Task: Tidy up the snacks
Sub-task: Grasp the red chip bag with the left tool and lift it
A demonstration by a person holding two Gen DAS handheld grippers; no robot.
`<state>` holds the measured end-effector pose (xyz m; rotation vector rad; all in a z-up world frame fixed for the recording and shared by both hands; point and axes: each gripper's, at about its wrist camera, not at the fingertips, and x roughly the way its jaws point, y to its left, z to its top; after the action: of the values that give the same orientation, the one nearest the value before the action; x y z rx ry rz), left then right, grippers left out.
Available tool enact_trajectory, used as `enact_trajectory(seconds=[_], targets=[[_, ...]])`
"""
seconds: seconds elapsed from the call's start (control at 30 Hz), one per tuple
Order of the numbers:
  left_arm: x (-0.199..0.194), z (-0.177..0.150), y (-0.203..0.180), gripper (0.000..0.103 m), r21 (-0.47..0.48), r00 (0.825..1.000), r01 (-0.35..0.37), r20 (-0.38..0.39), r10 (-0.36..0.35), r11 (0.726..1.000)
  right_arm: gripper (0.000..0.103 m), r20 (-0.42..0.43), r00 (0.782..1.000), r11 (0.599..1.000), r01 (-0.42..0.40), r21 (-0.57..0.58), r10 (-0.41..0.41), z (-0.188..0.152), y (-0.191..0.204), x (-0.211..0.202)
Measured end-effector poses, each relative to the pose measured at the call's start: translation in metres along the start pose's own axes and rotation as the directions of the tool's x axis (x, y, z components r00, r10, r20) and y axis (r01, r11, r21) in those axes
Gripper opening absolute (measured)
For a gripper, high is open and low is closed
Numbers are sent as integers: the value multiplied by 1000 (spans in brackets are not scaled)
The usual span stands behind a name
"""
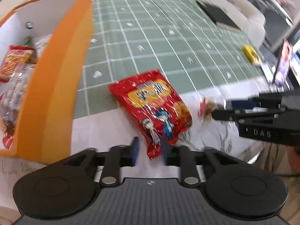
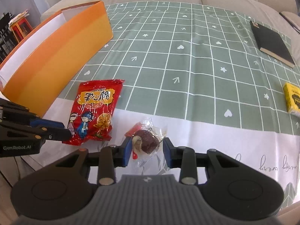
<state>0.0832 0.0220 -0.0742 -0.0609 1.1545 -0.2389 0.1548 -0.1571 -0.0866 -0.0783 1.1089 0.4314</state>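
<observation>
A green checked cloth (image 2: pixel 187 56) covers the tabletop and fills the middle of both views, with a white strip along its near edge. An orange box (image 2: pixel 61 50) stands open at the upper left of the right wrist view; the left wrist view looks into it at the left edge, where several snack packets (image 1: pixel 16 60) lie inside. A black book (image 2: pixel 271 43) rests on the cloth at the upper right, and a small yellow pack (image 2: pixel 291 99) lies at the right edge. A red snack bag (image 2: pixel 95 110) lies flat just beside the box's near corner, at lower centre left. The left tongs (image 1: pixel 150 150) are partly spread, their blurred fingers on either side of the bag's near end; whether they touch it cannot be told. Right of the bag, a small clear-wrapped brown sweet (image 2: pixel 146 140) sits on the white strip. The right tongs (image 2: pixel 147 150) stand open around it, the left finger touching or nearly touching the wrapper, the right one apart.
</observation>
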Motion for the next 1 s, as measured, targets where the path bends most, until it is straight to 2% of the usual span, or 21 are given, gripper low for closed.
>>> enact_trajectory(seconds=[0.03,0.13,0.2,0.3,0.43,0.67,0.83,1.0], targets=[[-2,0,2,59,-26,1000,0,27,1,1000,34,2,1000,1000,-6,9,6,0,-1,0],[-8,0,3,79,-115,993,-17,111,29,993,34,9,999,999,-37,22,37,0,-2,2],[-6,3,1,83,-164,988,-31,142,54,986,33,13,998,998,-55,13,55,0,1,3],[2,13,-2,87,-227,986,-34,150,70,973,34,26,998,999,-50,-11,50,1,6,4],[17,27,-6,88,-295,990,-48,114,85,954,34,45,998,999,-37,-17,37,5,7,7],[37,39,-14,90,-365,984,-146,45,174,919,35,62,997,998,-53,-17,53,10,7,12],[46,48,-21,94,-347,977,-200,0,214,916,38,64,996,998,-55,-20,56,11,8,15],[59,51,-29,95,-281,964,-264,-40,264,923,38,66,996,998,-62,-6,62,11,7,15]])
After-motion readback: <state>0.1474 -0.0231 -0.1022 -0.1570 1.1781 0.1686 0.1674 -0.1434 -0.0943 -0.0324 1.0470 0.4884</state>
